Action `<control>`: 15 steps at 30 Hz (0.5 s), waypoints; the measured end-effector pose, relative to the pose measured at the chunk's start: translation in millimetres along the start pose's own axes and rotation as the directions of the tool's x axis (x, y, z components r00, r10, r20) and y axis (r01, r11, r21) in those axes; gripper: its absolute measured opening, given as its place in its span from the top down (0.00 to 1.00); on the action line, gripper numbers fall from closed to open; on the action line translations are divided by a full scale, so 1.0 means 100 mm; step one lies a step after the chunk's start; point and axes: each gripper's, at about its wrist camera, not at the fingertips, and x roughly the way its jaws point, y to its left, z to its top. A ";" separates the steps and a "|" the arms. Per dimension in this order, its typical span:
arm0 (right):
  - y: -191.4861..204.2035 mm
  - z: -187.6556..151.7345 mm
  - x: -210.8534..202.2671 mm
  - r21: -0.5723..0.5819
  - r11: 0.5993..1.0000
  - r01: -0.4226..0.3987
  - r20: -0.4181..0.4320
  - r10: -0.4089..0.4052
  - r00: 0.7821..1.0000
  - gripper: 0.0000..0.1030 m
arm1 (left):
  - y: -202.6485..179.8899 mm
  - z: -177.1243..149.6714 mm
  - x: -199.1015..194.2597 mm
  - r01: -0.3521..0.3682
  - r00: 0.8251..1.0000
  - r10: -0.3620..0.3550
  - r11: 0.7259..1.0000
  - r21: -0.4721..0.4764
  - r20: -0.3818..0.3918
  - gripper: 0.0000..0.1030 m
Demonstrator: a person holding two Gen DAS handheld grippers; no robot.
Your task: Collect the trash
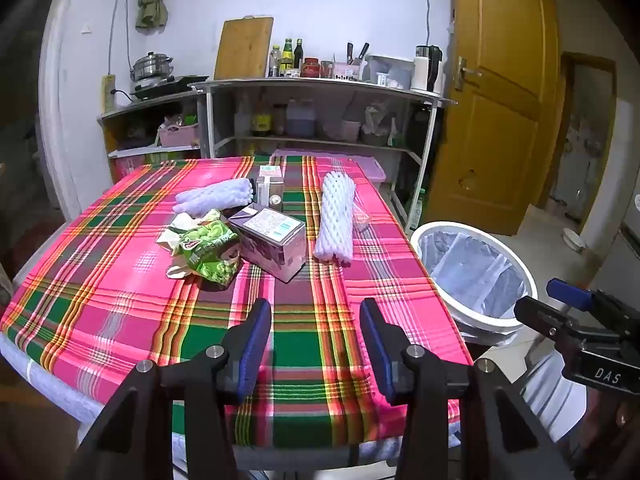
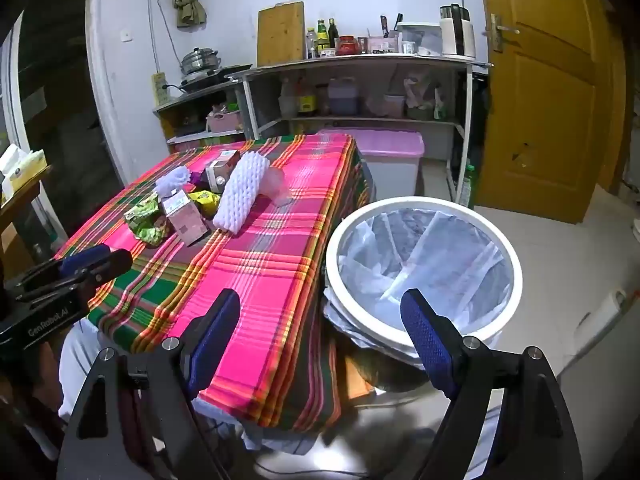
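Trash lies on the plaid tablecloth [image 1: 120,280]: a green snack bag [image 1: 210,250], a pink carton lying down [image 1: 274,246], a small upright carton [image 1: 270,188], and two white foam nets [image 1: 335,216] [image 1: 216,198]. My left gripper [image 1: 316,320] is open and empty above the table's near edge. My right gripper [image 2: 320,312] is open and empty, held over the gap between the table corner and the white bin [image 2: 516,276], lined with a clear bag. The bin also shows in the left wrist view [image 1: 532,284]. The right wrist view also shows a yellow wrapper [image 2: 206,200].
A metal shelf [image 1: 320,84] with bottles, knives and a kettle stands behind the table. A pink-lidded storage box [image 2: 384,144] sits on the floor by it. A wooden door [image 1: 500,100] is at the right. A stove with a pot [image 1: 152,66] is at back left.
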 end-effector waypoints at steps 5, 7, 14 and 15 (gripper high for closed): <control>0.00 0.04 -0.05 0.003 1.000 0.002 0.009 -0.002 1.000 0.20 | 0.00 0.00 0.00 0.000 1.000 0.000 1.000 0.000 0.001 0.55; 0.01 0.05 -0.07 -0.002 1.000 0.002 0.015 -0.002 1.000 0.20 | 0.00 0.00 0.00 0.001 1.000 -0.001 1.000 0.002 0.003 0.55; 0.03 0.04 -0.11 -0.010 1.000 0.006 0.031 -0.006 1.000 0.20 | 0.00 0.00 0.00 0.003 1.000 -0.003 1.000 0.000 0.005 0.56; 0.03 0.04 -0.11 -0.010 1.000 0.007 0.031 -0.007 0.999 0.20 | 0.00 0.00 0.00 0.003 1.000 -0.003 1.000 0.000 0.004 0.56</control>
